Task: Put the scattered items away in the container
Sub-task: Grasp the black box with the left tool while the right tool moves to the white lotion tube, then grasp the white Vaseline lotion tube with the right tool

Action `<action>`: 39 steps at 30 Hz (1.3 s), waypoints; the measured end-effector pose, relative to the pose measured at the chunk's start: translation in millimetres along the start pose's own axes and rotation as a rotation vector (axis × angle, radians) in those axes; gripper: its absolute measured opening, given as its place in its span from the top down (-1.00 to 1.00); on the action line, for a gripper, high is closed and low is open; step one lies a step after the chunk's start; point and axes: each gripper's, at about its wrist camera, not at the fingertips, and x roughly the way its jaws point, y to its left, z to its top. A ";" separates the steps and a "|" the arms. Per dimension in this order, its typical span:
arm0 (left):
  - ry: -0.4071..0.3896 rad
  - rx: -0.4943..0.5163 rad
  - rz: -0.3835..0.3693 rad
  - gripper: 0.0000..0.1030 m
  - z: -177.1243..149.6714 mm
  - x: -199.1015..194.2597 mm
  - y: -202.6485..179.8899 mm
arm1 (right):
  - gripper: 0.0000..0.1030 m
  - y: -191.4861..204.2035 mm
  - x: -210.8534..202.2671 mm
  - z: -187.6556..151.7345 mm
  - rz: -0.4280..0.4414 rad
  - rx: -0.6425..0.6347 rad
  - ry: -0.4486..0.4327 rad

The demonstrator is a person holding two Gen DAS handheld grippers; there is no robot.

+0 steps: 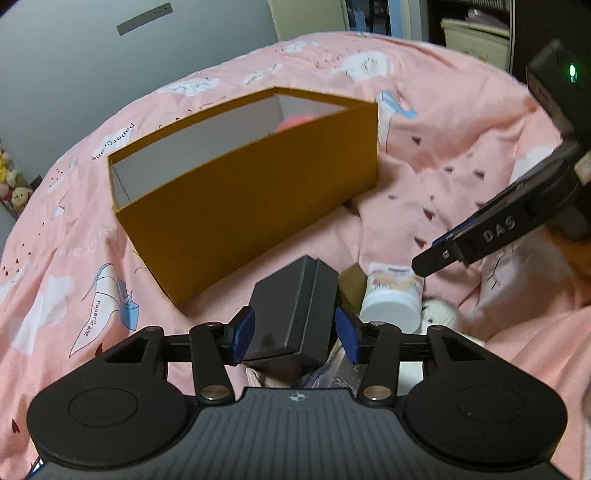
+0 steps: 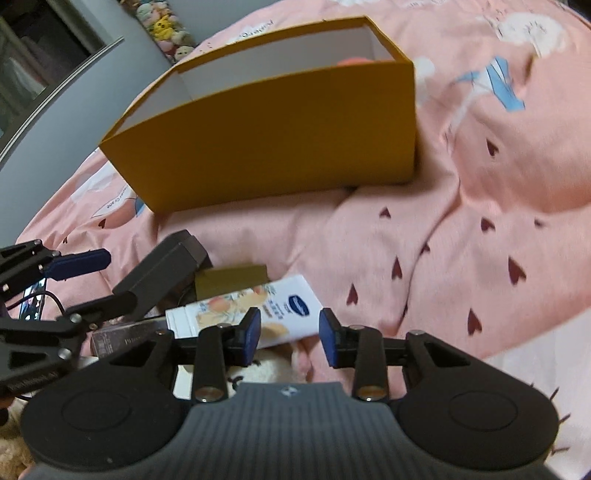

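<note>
Two grippers over a bed covered by a pink quilt (image 1: 436, 155) printed with paper cranes and small dark hearts.

Container: an open orange box (image 1: 243, 206) with a white inside stands on the quilt, beyond both grippers. Something pink-orange (image 1: 295, 122) lies inside it near the far end; only its top shows over the wall, identity unclear.

Scattered items lie in a cluster on the quilt in front of the box:
- a dark grey rectangular box (image 1: 295, 314), tilted, one end propped up
- a white tube (image 2: 251, 310) with a peach print and a blue oval logo, lying on its side just right of the grey box
- a small tan cardboard piece (image 2: 232, 280) between the grey box and the tube
- a dark purple carton (image 2: 125, 334) under the grey box, partly hidden
- a white plush item (image 1: 443, 314) beneath the tube, mostly covered

Left gripper (image 1: 295, 332): jaws part open and straddling the near end of the grey box. The blue pads sit just beside its two flanks; a thin gap shows on each side, so no grip.

Right gripper (image 2: 290, 336): jaws part open above the cap end of the white tube, pads clear of it, nothing held. In the left wrist view one right finger tip sits just over the tube.

Plush toys (image 2: 166, 26) line the far wall beyond the bed.
</note>
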 end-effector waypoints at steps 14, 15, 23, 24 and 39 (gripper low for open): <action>0.064 0.118 0.138 -0.05 4.0 31.7 -26.3 | 0.14 -6.1 2.9 -0.6 -0.004 0.030 0.022; 0.067 0.114 0.138 -0.02 3.8 33.3 -26.1 | 0.14 -5.8 3.0 -0.4 -0.005 0.029 0.021; 0.046 0.035 0.111 0.04 2.2 25.7 -16.1 | 0.14 -9.4 4.9 0.1 -0.008 0.043 0.027; 0.042 0.011 0.105 0.07 2.3 22.2 -12.9 | 0.14 -10.8 5.4 0.2 -0.005 0.054 0.030; -0.009 -0.248 -0.011 0.18 -0.7 -11.9 29.8 | 0.01 -26.2 20.1 4.5 0.057 0.218 0.120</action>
